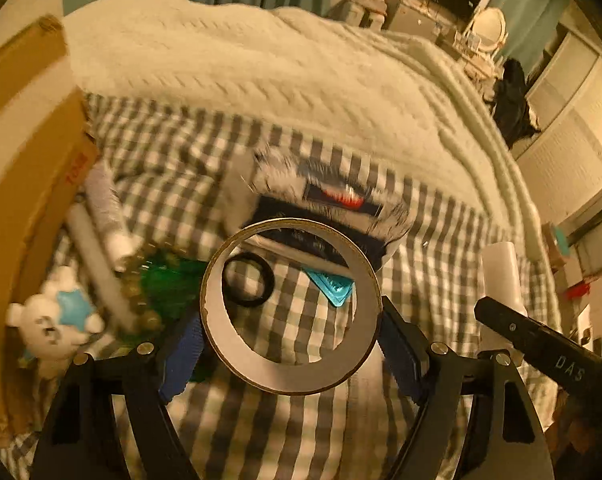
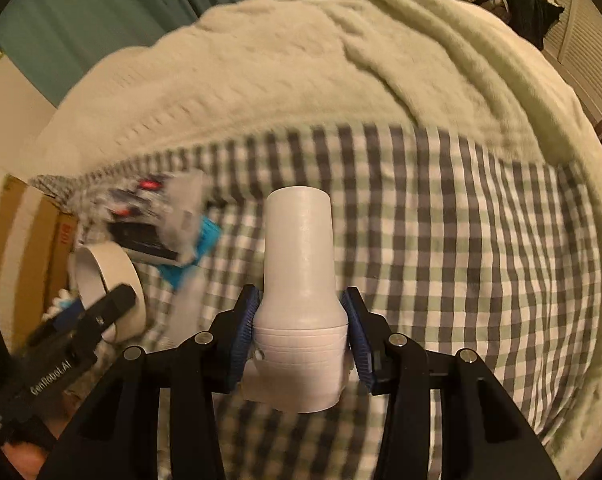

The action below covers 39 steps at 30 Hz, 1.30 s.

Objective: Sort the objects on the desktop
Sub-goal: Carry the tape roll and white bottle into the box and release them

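Checked bedspread (image 2: pixel 461 240), open rightward; left jaws clasping tape ring (image 1: pixel 291 364), right jaws white bottle (image 2: pixel 299 280).

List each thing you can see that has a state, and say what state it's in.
left gripper: shut on the tape roll
tape roll: held off the checked sheet
right gripper: shut on the white bottle
white bottle: gripped near its wide end
black ring: lying flat
cardboard box: open
bear toy: beside the box
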Motion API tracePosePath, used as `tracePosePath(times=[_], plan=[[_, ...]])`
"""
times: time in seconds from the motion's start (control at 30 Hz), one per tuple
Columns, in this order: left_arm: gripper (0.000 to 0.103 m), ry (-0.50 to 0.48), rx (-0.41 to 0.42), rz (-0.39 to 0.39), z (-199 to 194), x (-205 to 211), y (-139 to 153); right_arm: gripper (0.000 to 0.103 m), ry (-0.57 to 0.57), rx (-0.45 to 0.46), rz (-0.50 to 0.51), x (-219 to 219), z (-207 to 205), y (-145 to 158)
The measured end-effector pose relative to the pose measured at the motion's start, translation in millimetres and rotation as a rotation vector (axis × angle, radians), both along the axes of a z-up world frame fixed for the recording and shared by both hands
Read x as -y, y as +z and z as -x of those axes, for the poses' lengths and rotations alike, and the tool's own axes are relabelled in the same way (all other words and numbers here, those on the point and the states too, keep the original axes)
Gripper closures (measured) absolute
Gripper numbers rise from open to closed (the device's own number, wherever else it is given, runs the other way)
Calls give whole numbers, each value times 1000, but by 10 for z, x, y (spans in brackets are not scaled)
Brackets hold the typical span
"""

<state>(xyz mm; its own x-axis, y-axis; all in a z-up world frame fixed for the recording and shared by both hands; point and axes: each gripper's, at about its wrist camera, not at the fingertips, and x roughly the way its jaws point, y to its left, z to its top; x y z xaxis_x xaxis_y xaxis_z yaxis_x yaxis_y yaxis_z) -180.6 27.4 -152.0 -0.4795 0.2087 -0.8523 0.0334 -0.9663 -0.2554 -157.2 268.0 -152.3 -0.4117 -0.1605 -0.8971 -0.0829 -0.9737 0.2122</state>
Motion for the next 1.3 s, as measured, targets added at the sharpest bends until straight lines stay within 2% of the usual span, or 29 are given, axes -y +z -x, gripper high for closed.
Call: tracePosePath(times=[0.13,0.23,0.33,0.37,0.43,0.53,0.63,0.7,0.73,0.83,1.0,1.1,1.2,1.3], plan=[[21,1,-76,-33,-89,204,505,60,6,-53,14,113,-40,395],[21,-7,-119,-52,-127,347,934,60,30,-110,33,211,-74,846],[21,-30,-183,-2,-166,534,1499,60,92,-185,4,585,-12,1358],[21,-35,-206,14,-182,597,1665,60,127,-221,-20,745,-21,1613],[21,-33,-255,54,-245,827,2048,60,175,-263,-45,982,-21,1903],[21,-23,-290,90,-289,1213,2486,60,261,-325,-58,1398,-47,2366],[21,-2,-304,147,-325,1562,2688,60,328,-359,-38,1837,-36,2680],[21,28,-311,138,-377,1825,2686,60,379,-363,-14,2158,30,2799],[21,59,-301,109,-392,2011,2614,60,406,-363,-2,2308,41,2819],[21,130,-224,63,-345,2343,2348,60,469,-350,54,2730,21,2748],[21,155,-132,122,-320,2664,1941,60,537,-271,105,3293,68,2259],[21,161,-87,122,-314,2821,1735,60,540,-207,127,3539,194,1931],[21,166,-58,135,-326,2965,1584,60,530,-169,141,3652,334,1744],[21,171,-43,111,-287,3043,1519,60,516,-154,154,3730,388,1659]])
